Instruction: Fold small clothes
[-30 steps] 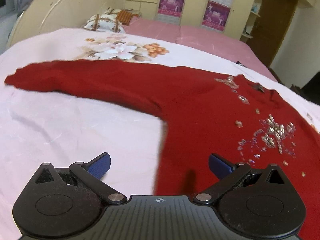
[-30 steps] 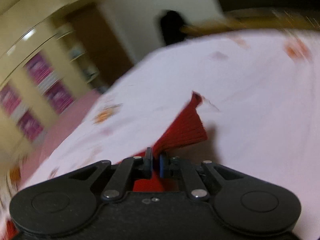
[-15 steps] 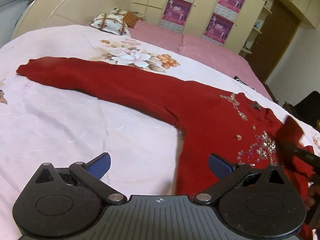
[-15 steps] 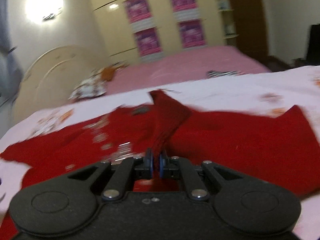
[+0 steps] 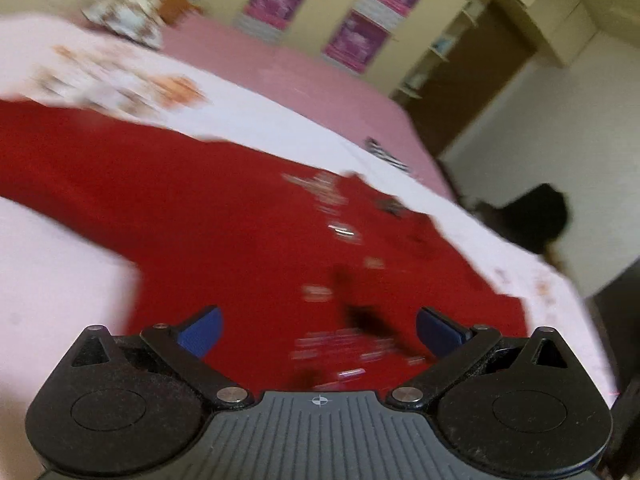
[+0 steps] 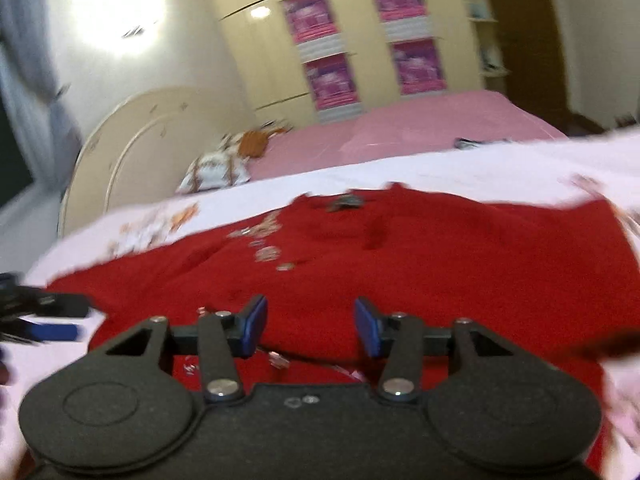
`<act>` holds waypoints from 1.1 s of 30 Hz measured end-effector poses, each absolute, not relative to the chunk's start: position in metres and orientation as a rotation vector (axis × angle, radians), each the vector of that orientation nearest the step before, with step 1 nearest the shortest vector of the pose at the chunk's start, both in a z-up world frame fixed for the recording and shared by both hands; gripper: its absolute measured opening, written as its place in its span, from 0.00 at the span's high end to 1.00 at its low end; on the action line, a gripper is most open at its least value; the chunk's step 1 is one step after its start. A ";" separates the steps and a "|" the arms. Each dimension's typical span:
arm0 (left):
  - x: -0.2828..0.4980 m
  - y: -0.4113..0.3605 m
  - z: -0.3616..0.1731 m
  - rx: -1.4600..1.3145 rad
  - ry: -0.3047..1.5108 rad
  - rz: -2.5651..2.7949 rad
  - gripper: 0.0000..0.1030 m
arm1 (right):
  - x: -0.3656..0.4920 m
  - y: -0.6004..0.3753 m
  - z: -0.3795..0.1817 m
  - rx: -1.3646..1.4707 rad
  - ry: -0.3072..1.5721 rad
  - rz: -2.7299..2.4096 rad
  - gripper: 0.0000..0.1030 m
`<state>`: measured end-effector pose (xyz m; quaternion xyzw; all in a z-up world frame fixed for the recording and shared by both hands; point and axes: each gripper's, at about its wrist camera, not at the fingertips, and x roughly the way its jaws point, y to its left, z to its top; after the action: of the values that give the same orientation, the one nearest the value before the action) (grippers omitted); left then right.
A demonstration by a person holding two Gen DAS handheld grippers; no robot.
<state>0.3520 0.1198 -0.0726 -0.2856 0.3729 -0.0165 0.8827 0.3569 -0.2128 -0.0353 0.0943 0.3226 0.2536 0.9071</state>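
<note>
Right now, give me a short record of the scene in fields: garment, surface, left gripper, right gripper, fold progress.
garment: red sweater with beaded front, spread flat
surface: white floral bedsheet on a bed
left gripper: open, over the sweater's body, holding nothing
right gripper: jaws have just been opening, nothing pinched between them
fold progress: one sleeve looks laid across the body; the other sleeve lies stretched out, unfolded

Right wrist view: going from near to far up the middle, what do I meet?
Open right gripper → red sequinned sweater lying flat → white floral bedsheet → pink bedspread → cream wardrobe doors with magenta posters.
</note>
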 end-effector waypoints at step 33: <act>0.419 0.183 -0.082 -0.529 0.789 -0.026 0.96 | 0.399 -0.380 -0.156 1.438 0.729 0.319 0.47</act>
<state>0.4190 0.1830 -0.0816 -0.2545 0.3799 -0.0126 0.8892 0.3988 -0.3796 -0.1563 0.6408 0.3249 0.1421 0.6809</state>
